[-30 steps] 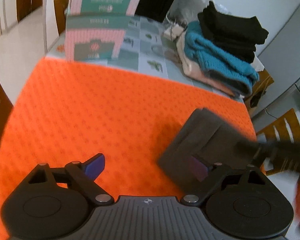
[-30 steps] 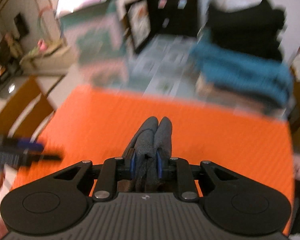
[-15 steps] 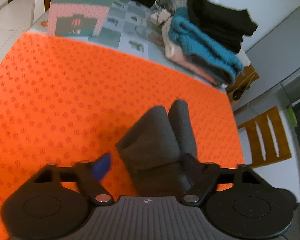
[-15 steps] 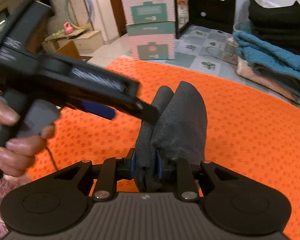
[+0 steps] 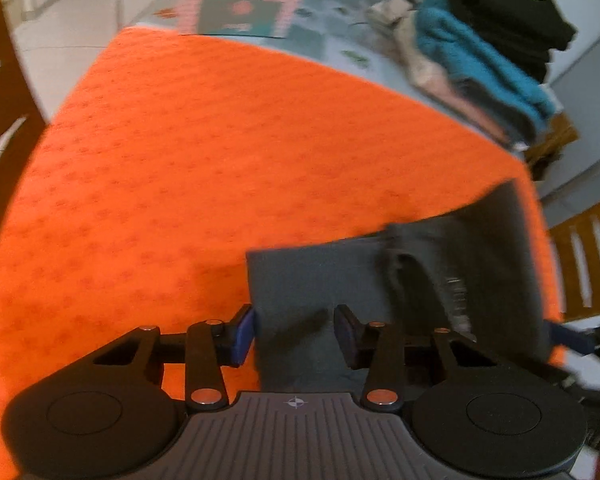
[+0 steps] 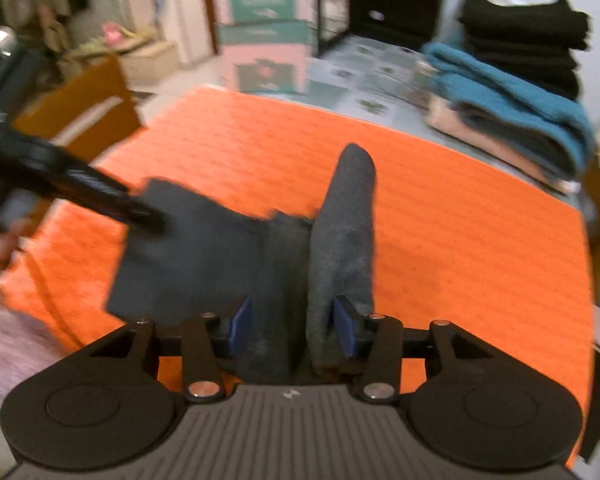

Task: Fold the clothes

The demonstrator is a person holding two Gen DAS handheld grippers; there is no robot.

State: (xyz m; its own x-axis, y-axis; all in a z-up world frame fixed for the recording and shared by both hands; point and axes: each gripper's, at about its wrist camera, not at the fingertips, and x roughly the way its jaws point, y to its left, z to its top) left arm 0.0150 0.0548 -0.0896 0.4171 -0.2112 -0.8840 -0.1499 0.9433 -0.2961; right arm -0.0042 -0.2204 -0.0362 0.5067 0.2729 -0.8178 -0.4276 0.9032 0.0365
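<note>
Grey garment [image 6: 228,264]: dark grey cloth, partly folded, lying near the front right corner of the orange mat [image 5: 220,152]; one flat panel spread to the left in the right wrist view, one fold standing up beside it.

Right gripper [image 6: 292,322]: jaws opening, both folds of cloth between the blue pads, which appear no longer to pinch them.

Left gripper [image 5: 296,334]: jaws closing at about half width over the flat panel's near edge; pads not yet pressing.

Step in hand, as judged: handover of the cloth from right to left, ahead of a further fold.

Next move calls for: a firm left pinch on the edge, then the right gripper drawing clear without dragging the fold.

Surroundings: stack of folded clothes [image 6: 516,92] at the far right, well apart from the garment; pink and green boxes [image 6: 264,28] beyond the mat.
</note>
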